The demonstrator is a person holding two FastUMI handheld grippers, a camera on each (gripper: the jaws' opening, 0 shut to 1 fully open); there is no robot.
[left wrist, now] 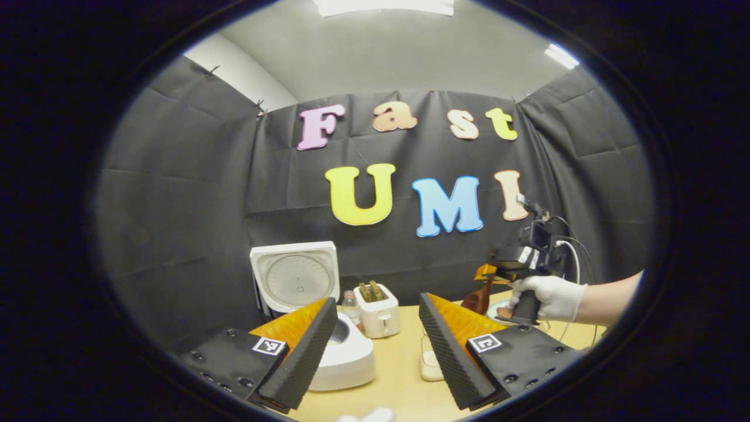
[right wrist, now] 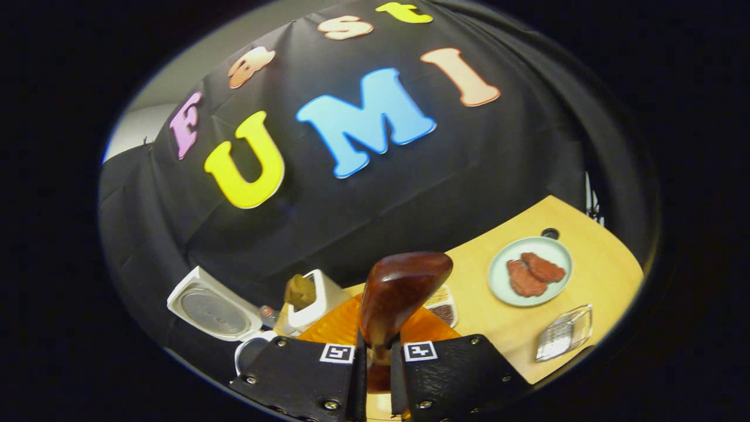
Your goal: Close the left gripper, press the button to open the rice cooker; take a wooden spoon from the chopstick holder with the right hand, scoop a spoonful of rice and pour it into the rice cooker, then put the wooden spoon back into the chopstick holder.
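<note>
Right gripper clamps one wooden spoon; left gripper gapes above one open rice cooker, table between.

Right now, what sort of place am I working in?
Most likely a staged kitchen counter inside a recording booth: a wooden table carries an open rice cooker, a toaster and a plate of food, with black cloth hung behind as walls.

The table carries a plate of meat toward its back edge, a clear container nearer the front, the cooker and toaster left.
</note>
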